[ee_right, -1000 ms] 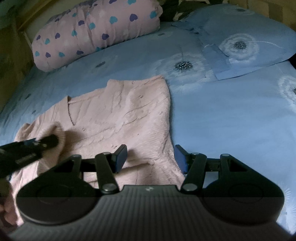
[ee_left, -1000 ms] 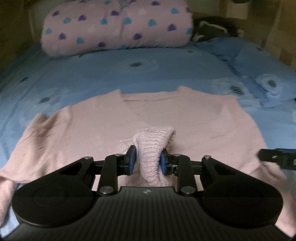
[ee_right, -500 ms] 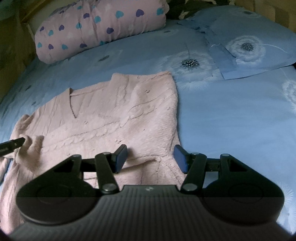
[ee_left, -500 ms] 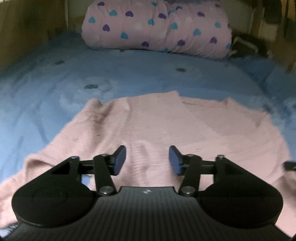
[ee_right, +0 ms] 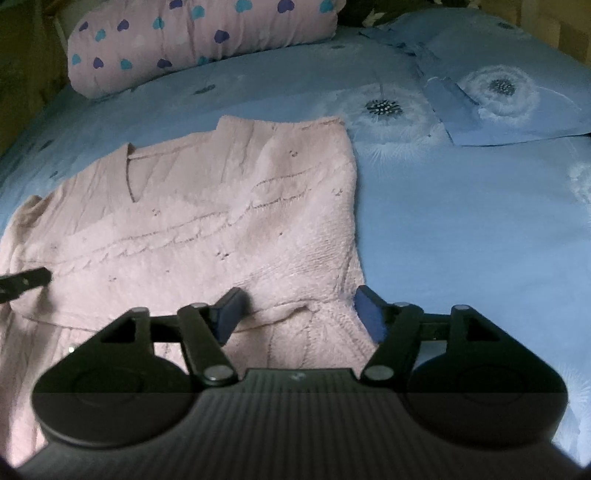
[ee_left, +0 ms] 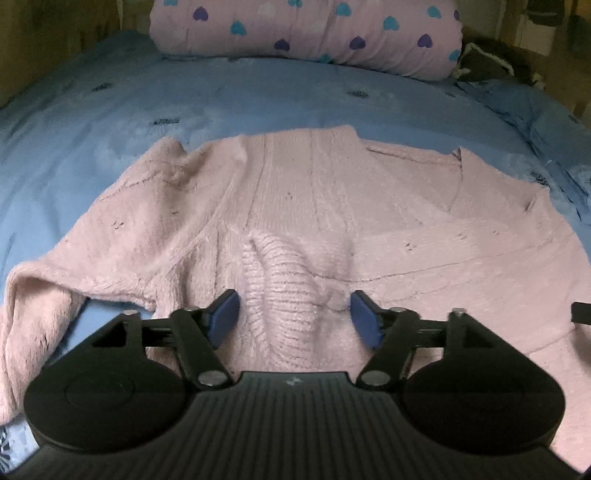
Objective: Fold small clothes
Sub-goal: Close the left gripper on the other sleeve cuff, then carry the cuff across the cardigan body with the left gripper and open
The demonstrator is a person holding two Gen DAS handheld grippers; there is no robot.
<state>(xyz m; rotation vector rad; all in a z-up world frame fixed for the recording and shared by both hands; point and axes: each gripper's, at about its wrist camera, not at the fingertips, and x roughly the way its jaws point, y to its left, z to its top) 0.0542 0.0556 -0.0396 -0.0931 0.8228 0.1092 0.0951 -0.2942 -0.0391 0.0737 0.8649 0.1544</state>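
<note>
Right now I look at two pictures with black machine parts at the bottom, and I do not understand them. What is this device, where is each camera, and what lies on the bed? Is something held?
No robot is here: a person holds one pair of tongs in each hand, and a camera on each looks forward along its two blue-padded fingers. One picture comes from the left tongs, the other from the right tongs. On the blue bedsheet lies a pink knitted sweater, spread flat, with a heart-patterned pillow behind it. A ribbed sleeve cuff lies between the left fingers, but the pads do not touch it; those jaws are opening. The right jaws are opening too, above the sweater's edge. Nothing is held.
</note>
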